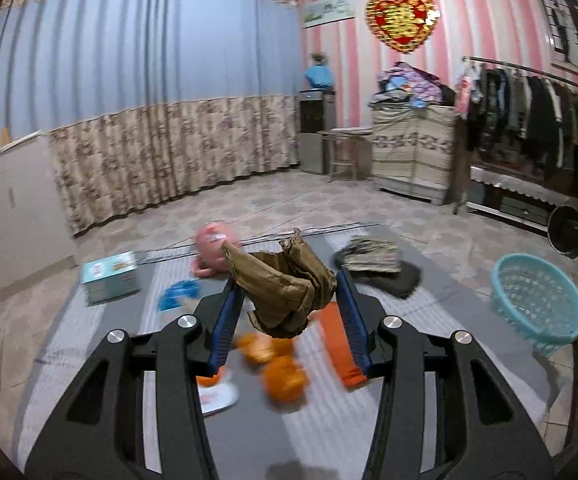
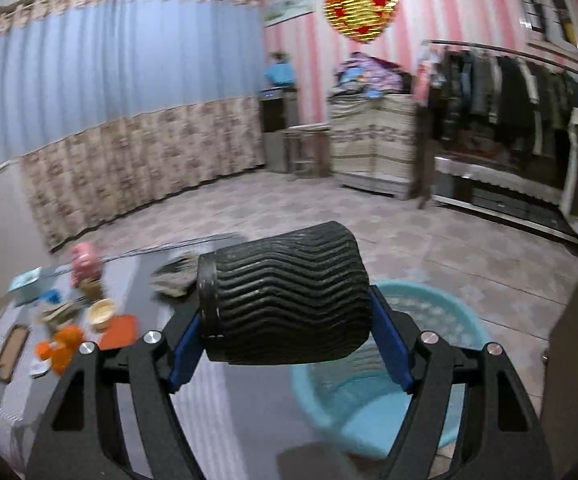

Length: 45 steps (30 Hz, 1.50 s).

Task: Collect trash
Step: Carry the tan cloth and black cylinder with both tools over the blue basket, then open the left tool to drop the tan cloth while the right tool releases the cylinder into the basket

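Left tongs (image 1: 289,300) clamp crumpled brown paper bag (image 1: 285,284) above mat: light, soft, crushable; pinch bunched middle.
Right tongs (image 2: 289,312) grip black ribbed cup (image 2: 285,296) by ends: light, stiff, grippy.
Turquoise basket (image 2: 441,312) just beyond.

Both tongs, left (image 1: 289,300) and right (image 2: 285,320), clamped, angled slightly downward.

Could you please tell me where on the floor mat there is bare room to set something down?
The near strip of the mat, below the orange peels, is bare, as is the mat between the dark clothes and the teal basket. It is crowded around the box, pink toy and orange cloth.
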Motion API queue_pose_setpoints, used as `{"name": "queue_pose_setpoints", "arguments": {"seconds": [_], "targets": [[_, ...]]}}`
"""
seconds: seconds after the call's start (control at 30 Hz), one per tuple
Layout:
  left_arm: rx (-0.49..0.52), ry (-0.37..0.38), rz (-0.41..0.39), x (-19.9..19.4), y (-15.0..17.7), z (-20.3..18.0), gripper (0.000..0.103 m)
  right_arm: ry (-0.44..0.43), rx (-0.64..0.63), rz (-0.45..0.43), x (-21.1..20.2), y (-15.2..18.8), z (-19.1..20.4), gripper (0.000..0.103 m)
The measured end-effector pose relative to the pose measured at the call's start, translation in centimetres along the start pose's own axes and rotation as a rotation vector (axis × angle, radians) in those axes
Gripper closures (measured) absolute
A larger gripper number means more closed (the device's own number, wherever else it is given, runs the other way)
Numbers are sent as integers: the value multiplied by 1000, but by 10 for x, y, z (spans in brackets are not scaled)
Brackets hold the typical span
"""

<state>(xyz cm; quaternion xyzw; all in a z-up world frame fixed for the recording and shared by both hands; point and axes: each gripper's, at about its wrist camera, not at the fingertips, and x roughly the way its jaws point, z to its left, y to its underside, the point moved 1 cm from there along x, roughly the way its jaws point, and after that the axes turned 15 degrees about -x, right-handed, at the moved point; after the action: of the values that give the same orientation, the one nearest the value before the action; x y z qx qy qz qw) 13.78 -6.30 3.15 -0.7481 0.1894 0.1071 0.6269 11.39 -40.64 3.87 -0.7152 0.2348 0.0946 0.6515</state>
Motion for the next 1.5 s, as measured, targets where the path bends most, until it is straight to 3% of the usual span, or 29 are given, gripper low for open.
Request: {"name": "queue_pose_setpoints", "arguments": {"seconds": [0.27, 0.47, 0.83, 1.0, 1.23, 1.27, 1.33, 1.5], "targets": [[23, 101, 16, 20, 11, -91, 57, 67, 76, 32, 30, 15, -71, 30], [63, 171, 37, 41, 23, -152, 57, 101, 62, 98, 51, 48, -93, 30], [162, 327, 208, 112, 73, -266, 57, 132, 115, 122, 55, 61, -133, 30], [202, 401, 278, 135, 94, -302, 57, 151, 149, 158, 65, 69, -145, 30], [220, 412, 359, 165, 108, -318, 55, 174, 208, 194, 69, 76, -160, 30], [221, 414, 364, 166, 108, -318, 54, 172, 213, 196, 70, 77, -161, 30], [214, 406, 363, 167, 105, -316, 36, 171, 205, 202, 71, 77, -159, 30], [181, 359, 300, 152, 84, -295, 18, 168, 170, 203, 72, 73, -149, 30]]}}
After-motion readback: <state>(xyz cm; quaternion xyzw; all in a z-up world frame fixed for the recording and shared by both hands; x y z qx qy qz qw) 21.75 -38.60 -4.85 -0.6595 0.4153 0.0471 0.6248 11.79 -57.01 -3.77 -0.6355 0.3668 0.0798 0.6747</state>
